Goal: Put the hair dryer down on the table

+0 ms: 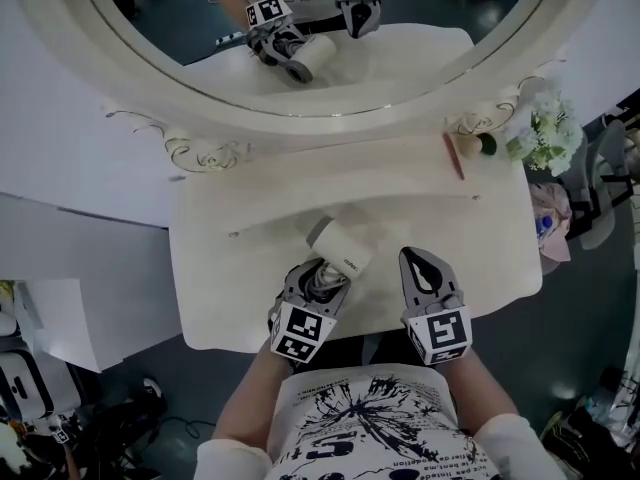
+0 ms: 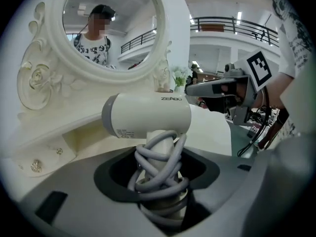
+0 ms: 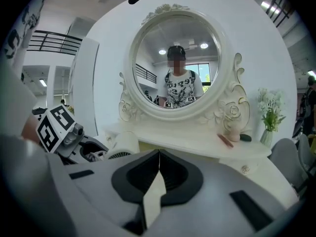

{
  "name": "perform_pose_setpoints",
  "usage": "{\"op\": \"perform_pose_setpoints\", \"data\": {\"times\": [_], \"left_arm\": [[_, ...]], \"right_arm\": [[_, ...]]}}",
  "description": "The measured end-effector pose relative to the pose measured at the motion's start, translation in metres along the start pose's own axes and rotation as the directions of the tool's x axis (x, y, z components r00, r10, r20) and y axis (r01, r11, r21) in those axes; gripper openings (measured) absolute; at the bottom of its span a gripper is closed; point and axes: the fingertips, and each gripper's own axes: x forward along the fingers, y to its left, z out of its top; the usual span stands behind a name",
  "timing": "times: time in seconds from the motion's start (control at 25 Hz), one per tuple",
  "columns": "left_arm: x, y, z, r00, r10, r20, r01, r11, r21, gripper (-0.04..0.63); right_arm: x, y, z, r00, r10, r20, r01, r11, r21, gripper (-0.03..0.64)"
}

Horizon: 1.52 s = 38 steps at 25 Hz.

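Two tools, one table (image 1: 240, 308): left tool (image 1: 322, 276) clamped on one hair dryer (image 1: 342, 248) (right tool (image 1: 424, 271) closed, empty).

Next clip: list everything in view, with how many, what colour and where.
hair dryer: one, cream, cord wound round its handle, at the table's front
dressing table: one, cream, centre
mirror: one, round, carved cream frame, at the table's back
flowers: one bunch, white and green, back right
thin stick: one, red, back right of the table
small pinkish item: one, beside the stick
small dark item: one, right of the pinkish one
left gripper: grey, closed on the dryer's handle
right gripper: grey, closed, empty, right of the dryer
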Motion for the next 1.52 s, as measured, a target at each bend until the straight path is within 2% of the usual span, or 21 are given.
{"op": "perform_pose_setpoints", "data": {"times": [0.28, 0.56, 0.92, 1.08, 1.2, 1.36, 1.52], "left_arm": [[0.022, 0.0, -0.016, 0.992, -0.032, -0.124, 0.032, 0.999, -0.006, 0.256], [0.037, 0.0, -0.034, 0.97, -0.032, -0.24, 0.034, 0.999, 0.003, 0.256], [0.04, -0.002, -0.039, 0.964, -0.046, -0.261, 0.047, 0.999, -0.002, 0.256], [0.039, -0.003, -0.035, 0.972, -0.071, -0.225, 0.067, 0.997, -0.026, 0.264], [0.036, -0.003, -0.027, 0.982, -0.067, -0.175, 0.064, 0.998, -0.022, 0.305], [0.017, -0.004, -0.001, 0.999, -0.008, -0.042, 0.009, 1.0, 0.01, 0.316], [-0.006, -0.003, 0.031, 0.997, 0.031, 0.074, -0.032, 0.999, 0.024, 0.314]], "right_arm": [[0.004, -0.007, -0.003, 1.0, -0.006, -0.011, 0.006, 1.0, 0.001, 0.018], [0.002, -0.012, -0.005, 1.0, -0.011, -0.017, 0.011, 1.0, 0.01, 0.018], [-0.002, -0.011, -0.001, 1.0, -0.003, -0.017, 0.003, 1.0, 0.007, 0.018], [-0.004, -0.006, 0.003, 1.0, 0.007, -0.009, -0.007, 1.0, 0.004, 0.018], [-0.007, 0.0, 0.006, 1.0, 0.011, -0.009, -0.011, 1.0, 0.004, 0.018], [-0.011, 0.009, 0.012, 1.0, 0.018, 0.006, -0.018, 1.0, -0.006, 0.018], [-0.013, 0.013, 0.019, 1.0, 0.01, 0.025, -0.01, 1.0, -0.019, 0.018]]}}
